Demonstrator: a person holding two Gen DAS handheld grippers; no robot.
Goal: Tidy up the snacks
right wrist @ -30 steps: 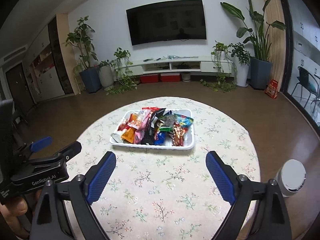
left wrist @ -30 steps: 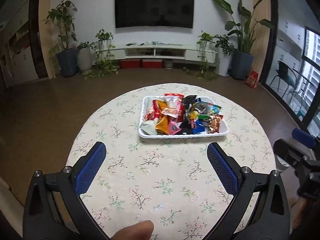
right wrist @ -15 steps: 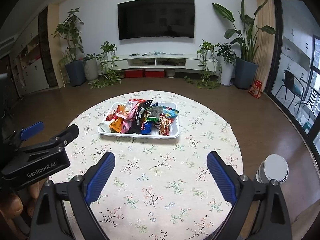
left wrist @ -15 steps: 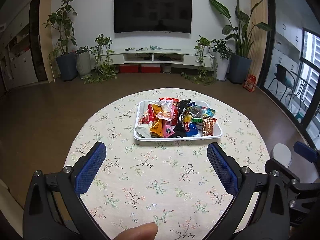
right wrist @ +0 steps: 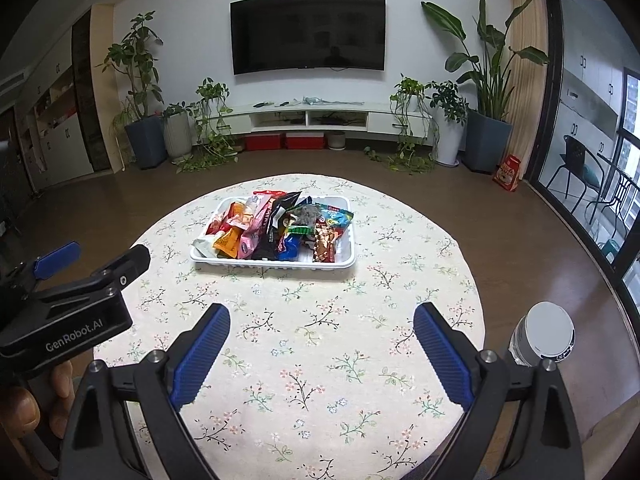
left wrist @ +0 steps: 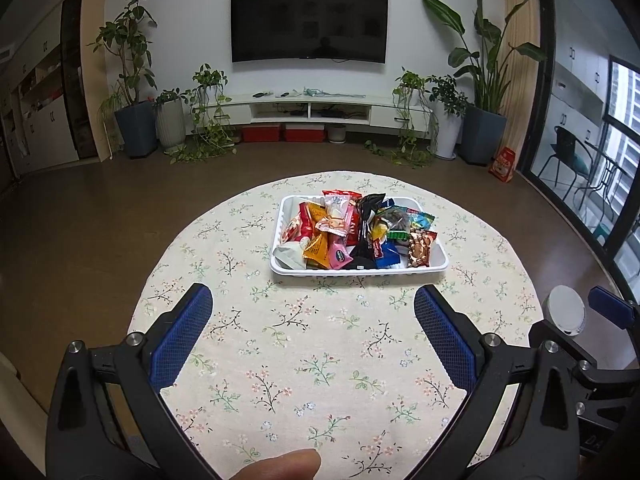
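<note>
Since every packet in sight lies heaped in the white tray point(left wrist: 360, 270), and the floral tablecloth point(left wrist: 320, 340) around it carries no loose snack, the gathering looks done or nearly so (what further sorting inside the tray the task wants, I cannot judge). The snacks point(left wrist: 352, 228) stand crammed at all angles, some upright, some flat, with a black pouch point(left wrist: 366, 232) rising near the middle. The tray sits toward the far edge of the round table, slightly right of centre in the left wrist view.

Both tools hover above the near edge, well apart from the tray. The left gripper point(left wrist: 312, 320) has its blue pads spread wide with nothing between them; the right gripper point(right wrist: 320, 332) is likewise released and empty.

From the right wrist view the left tool's black body point(right wrist: 80, 316) shows at the left, with fingers point(right wrist: 24, 408) wrapped under it, and a white-topped cylinder point(right wrist: 544, 332) off the right edge of the table shows its side. The left wrist view gives only that cylinder's top point(left wrist: 566, 312), plus a fingertip point(left wrist: 280, 466) at the bottom.
</note>
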